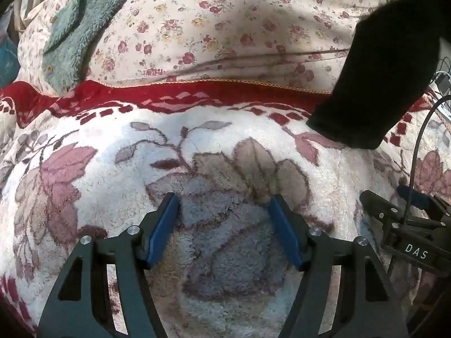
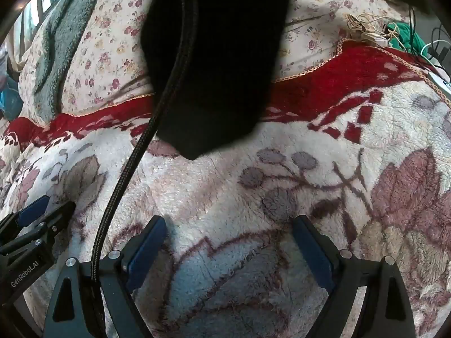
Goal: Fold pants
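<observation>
The black pants (image 2: 217,56) hang down from above, the lower hem just over the fluffy white blanket (image 2: 225,191); what holds them up is out of view. In the left wrist view they (image 1: 375,79) show at the upper right. My left gripper (image 1: 224,205) is open and empty, low over the blanket's leaf pattern. My right gripper (image 2: 229,225) is open and empty, below the pants hem. Each gripper shows at the edge of the other's view: the right one (image 1: 394,205), the left one (image 2: 48,205).
The blanket has a red border (image 1: 197,95) and lies on a floral bedsheet (image 1: 225,28). A grey-green fleece (image 1: 76,19) lies at the far left. A braided black cable (image 2: 135,155) hangs before the right camera. Loose cords and a green item (image 2: 400,33) sit far right.
</observation>
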`<state>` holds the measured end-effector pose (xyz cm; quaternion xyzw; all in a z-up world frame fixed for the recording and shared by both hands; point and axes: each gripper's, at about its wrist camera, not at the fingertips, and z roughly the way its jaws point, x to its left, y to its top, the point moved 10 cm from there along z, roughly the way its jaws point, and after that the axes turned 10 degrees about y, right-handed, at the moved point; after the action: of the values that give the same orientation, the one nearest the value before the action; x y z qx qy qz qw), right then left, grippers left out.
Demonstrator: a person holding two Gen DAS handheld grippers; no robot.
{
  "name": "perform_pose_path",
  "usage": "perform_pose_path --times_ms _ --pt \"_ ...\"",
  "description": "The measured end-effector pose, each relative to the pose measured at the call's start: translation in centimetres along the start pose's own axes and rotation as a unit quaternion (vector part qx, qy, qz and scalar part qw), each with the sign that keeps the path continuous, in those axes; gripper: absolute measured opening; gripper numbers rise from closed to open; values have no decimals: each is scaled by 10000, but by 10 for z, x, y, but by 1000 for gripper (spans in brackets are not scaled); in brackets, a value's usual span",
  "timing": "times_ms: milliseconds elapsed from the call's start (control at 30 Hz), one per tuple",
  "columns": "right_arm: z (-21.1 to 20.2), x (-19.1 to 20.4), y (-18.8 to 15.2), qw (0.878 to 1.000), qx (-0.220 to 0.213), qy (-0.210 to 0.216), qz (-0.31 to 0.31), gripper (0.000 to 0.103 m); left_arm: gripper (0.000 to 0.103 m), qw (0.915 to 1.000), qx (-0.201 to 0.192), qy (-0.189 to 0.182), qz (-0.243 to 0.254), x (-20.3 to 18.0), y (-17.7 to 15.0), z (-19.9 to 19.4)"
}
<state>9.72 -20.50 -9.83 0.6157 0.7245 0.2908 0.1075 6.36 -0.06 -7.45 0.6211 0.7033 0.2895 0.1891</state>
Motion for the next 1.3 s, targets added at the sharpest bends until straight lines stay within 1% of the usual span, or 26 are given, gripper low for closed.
perform_pose_path --times_ms 733,867,900,967,1033,1100,1167,1200,1233,1300 --pt "0 0 0 10000 1 0 2 91 68 10000 7 -9 -8 -1 -1 1" --pt "0 0 -1 10000 -1 -3 -2 91 69 9997 -24 203 146 -2 -2 -1" --pt "0 -1 0 10000 -2 3 5 91 69 9997 5 181 176 -1 -2 -2" --pt "0 0 0 10000 9 -2 3 91 69 9992 91 -31 385 2 -4 -8" --pt "0 0 0 10000 29 -66 -45 91 69 9994 119 -194 268 9 -5 -14" --pt "1 2 2 10000 44 -27 -18 91 69 9997 63 -220 7 22 -5 -24" --pt "3 4 3 9998 195 77 8 92 69 9998 -115 -27 -130 40 -5 -36" --pt "3 4 4 9997 209 113 -18 91 69 9994 -256 160 -161 53 -5 -43" --pt "1 6 4 9997 197 129 -91 89 69 9990 -337 234 -194 61 -5 -48" --pt "-4 15 3 9987 179 217 -423 84 69 9985 -378 256 -301 75 -7 -56"
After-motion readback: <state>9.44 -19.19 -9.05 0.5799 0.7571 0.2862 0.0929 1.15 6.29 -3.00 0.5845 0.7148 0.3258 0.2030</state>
